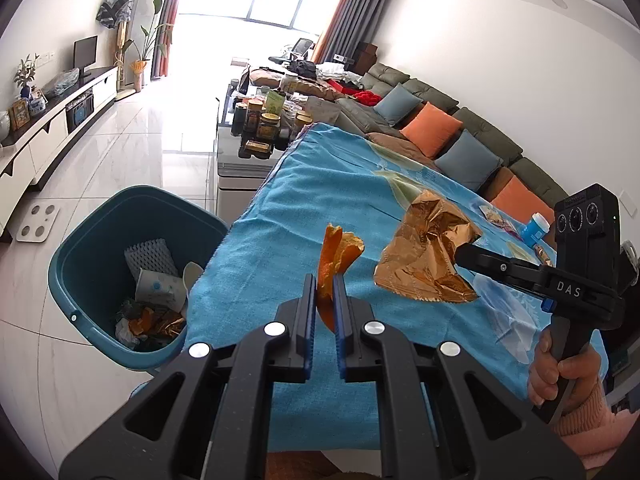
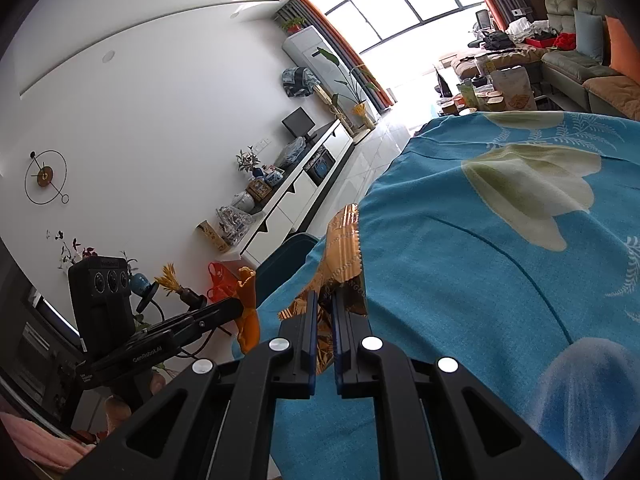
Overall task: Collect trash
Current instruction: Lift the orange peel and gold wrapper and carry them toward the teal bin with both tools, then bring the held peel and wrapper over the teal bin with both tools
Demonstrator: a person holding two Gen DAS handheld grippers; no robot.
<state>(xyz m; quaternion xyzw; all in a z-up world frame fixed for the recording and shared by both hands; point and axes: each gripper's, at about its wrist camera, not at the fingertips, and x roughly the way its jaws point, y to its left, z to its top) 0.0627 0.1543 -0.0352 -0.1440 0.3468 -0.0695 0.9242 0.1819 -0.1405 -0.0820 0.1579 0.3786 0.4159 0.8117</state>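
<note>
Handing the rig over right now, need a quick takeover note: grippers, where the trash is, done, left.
Left gripper: shut on an orange peel, held above the blue tablecloth near the edge by the bin.
Right gripper: shut on a crumpled gold wrapper, also lifted over the table.
Bin: teal, on the floor beside the table edge, already holding foam net, a paper cup, peel and wrapper scraps.
Done: both pieces picked up.
Left: carry both over the bin and release. A small blue-capped bottle and a packet remain at the far side; whether they are trash I cannot tell.

Right hand-held gripper (image 2: pixel 325 300) pinches gold wrapper (image 2: pixel 344 256) over blue cloth (image 2: pixel 480 264)
</note>
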